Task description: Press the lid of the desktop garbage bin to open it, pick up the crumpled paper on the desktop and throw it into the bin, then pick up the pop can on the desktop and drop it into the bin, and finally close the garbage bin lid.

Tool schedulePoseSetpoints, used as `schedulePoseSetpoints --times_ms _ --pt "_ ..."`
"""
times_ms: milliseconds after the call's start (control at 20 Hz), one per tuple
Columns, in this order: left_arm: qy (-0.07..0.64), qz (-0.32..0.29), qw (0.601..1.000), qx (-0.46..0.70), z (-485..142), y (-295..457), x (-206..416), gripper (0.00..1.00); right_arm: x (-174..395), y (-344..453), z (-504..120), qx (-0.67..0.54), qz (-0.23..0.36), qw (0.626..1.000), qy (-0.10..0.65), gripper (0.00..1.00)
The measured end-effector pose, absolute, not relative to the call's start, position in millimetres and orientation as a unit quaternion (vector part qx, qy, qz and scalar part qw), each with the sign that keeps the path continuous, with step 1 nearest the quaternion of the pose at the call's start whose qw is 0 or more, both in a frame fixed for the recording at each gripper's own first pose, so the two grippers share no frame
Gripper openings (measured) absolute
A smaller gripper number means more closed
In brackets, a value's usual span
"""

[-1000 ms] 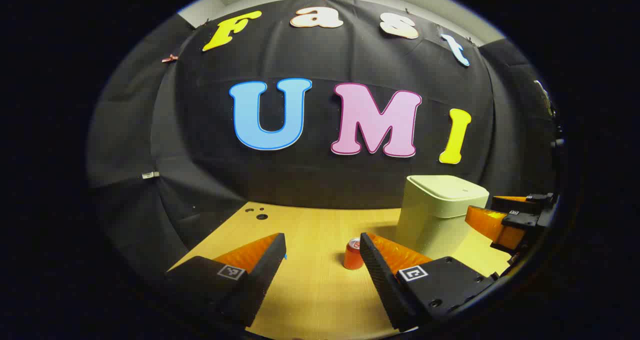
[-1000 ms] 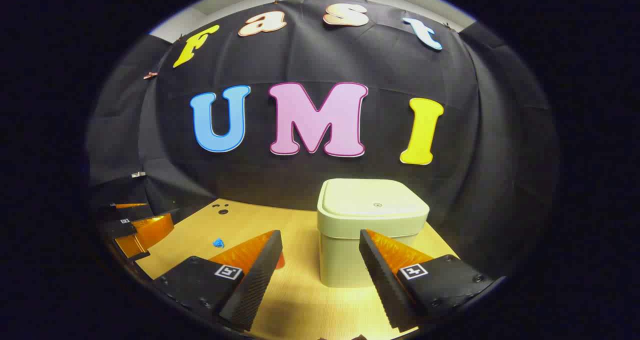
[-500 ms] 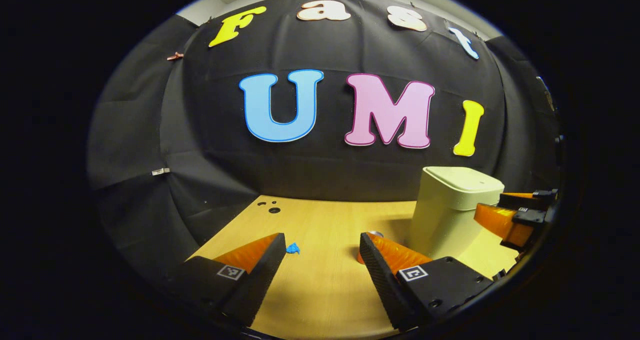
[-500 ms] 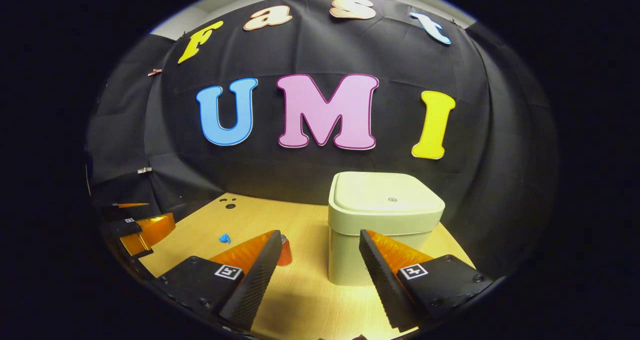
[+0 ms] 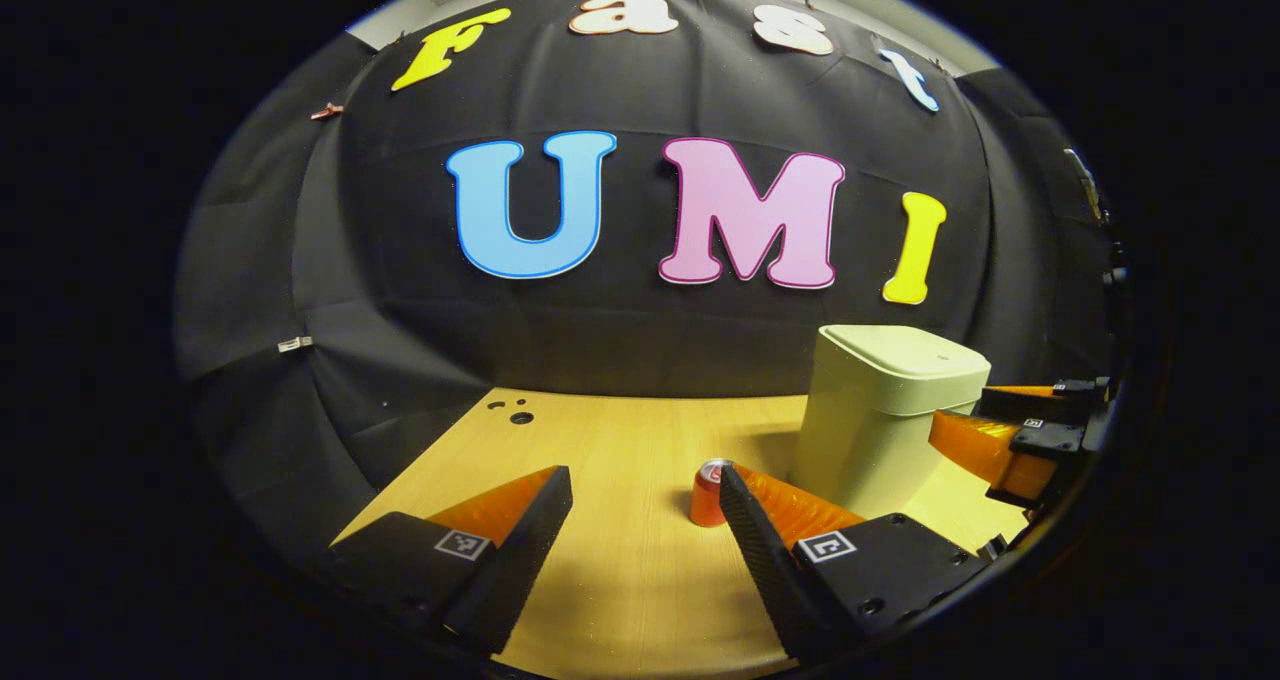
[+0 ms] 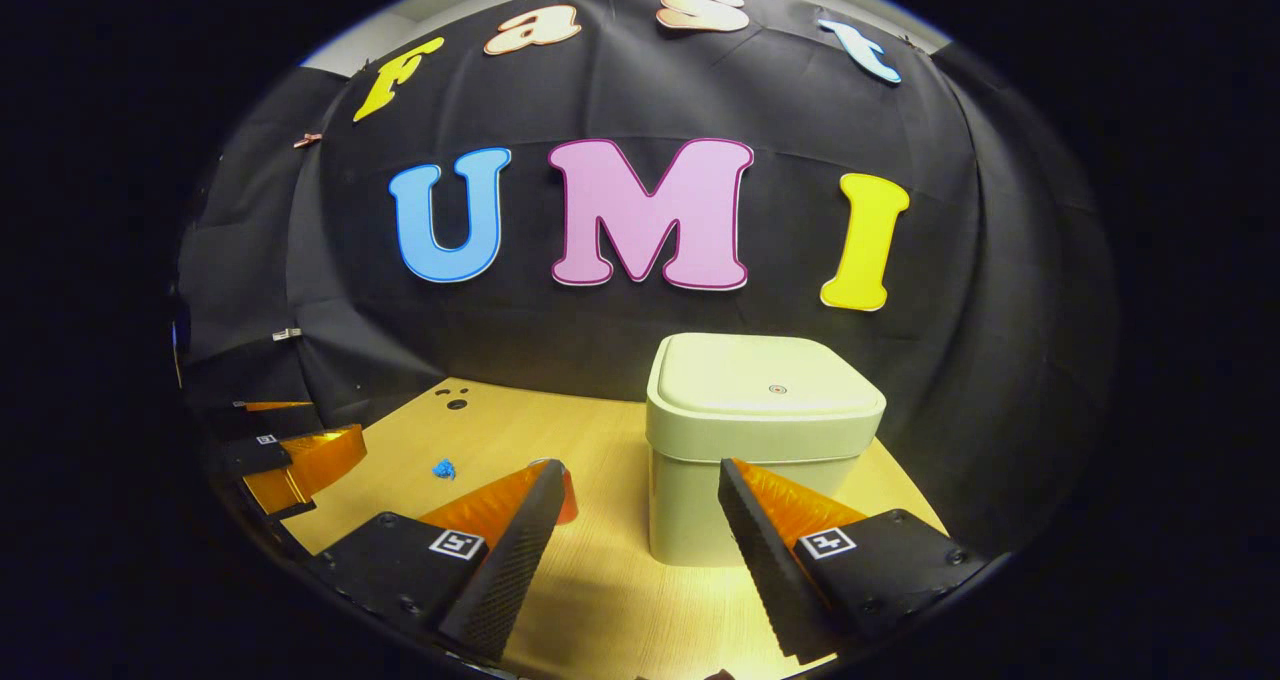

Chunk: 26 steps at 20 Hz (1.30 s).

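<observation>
Wood-grain desktop (image 6: 610,600) carries one garbage bin, one pop can and one scrap of crumpled paper, and two grippers work above it.

In the right gripper view the pale bin (image 6: 745,480) sits at centre right of the frame with its lid (image 6: 765,385) shut flat. Lower left of it, the orange pop can (image 6: 566,495) peeks from behind a finger, and farther left the small blue crumpled paper (image 6: 443,469) lies on the bare wood. In the left gripper view the bin (image 5: 880,430) stands at the right of the frame, with the can (image 5: 707,495) upright at lower centre, just beside the near finger.

The left gripper (image 5: 645,495) has its fingers spread wide with nothing between them; it touches nothing. It also shows at the lower left edge of the right gripper view (image 6: 300,460). The right gripper (image 6: 640,490) is likewise spread wide and empty, hanging in front of the bin without contact; it appears at the right edge of the left gripper view (image 5: 1010,430).

Against half a second ago, the left gripper view has swung: the can now stands clear of the finger, whereas only its top showed then, and the paper seen by the other fingertip has slipped behind it. In the right gripper view the bin sits a little higher.
</observation>
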<state>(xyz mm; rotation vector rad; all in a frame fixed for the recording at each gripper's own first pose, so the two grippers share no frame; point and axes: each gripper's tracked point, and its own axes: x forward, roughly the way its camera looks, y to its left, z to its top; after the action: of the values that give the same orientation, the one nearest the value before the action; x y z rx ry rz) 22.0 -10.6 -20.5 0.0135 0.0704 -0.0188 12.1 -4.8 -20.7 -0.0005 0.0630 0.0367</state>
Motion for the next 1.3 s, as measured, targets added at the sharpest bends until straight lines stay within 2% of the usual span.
schedulePoseSetpoints --times_ms 250,300,450,550,600,700,750,800,1000,1100,1300 --pt "0.039 -0.020 0.999 0.005 -22.2 -18.9 30.3 0.96 14.3 -9.3 -22.9 0.006 0.018 0.999 0.035 0.98" --pt "0.040 -0.021 0.999 0.005 -22.3 -19.7 32.3 0.96 15.0 -10.7 -22.9 0.005 0.017 0.999 0.035 0.94" --pt "0.038 -0.023 0.999 0.004 -20.7 -21.6 35.4 0.96 17.5 -7.3 -26.5 0.002 0.027 0.999 0.039 0.74" --pt "0.038 -0.021 0.999 0.006 -23.1 -22.2 38.1 0.99 18.8 -7.7 -25.2 -0.005 0.029 0.999 0.036 0.46" --pt "0.038 -0.021 0.999 0.006 -22.1 -22.8 37.3 0.95 19.4 -7.2 -26.6 -0.006 0.031 0.999 0.037 0.41" --pt "0.038 -0.021 0.999 0.007 -21.9 -22.9 38.4 0.96 24.7 -2.8 -30.5 -0.006 0.041 0.998 0.045 0.41" --pt "0.038 -0.020 0.999 0.007 -21.6 -22.6 37.4 0.99 25.4 -3.1 -33.6 -0.008 0.043 0.998 0.049 0.33" --pt "0.038 -0.019 0.999 0.006 -22.6 -22.0 38.4 0.96 21.7 -1.6 -34.8 -0.006 0.044 0.998 0.053 0.26" --pt "0.039 -0.014 0.999 0.003 -22.8 -18.4 38.7 0.95 22.6 3.1 -36.6 -0.005 0.057 0.997 0.055 0.09" --pt "0.041 -0.011 0.999 0.002 -24.6 -17.0 37.7 0.96 25.7 6.1 -39.4 -0.010 0.065 0.996 0.059 0.06" --pt "0.039 -0.009 0.999 0.002 -23.5 -15.7 34.5 0.96 19.3 15.2 -35.7 -0.008 0.087 0.995 0.050 0.05"
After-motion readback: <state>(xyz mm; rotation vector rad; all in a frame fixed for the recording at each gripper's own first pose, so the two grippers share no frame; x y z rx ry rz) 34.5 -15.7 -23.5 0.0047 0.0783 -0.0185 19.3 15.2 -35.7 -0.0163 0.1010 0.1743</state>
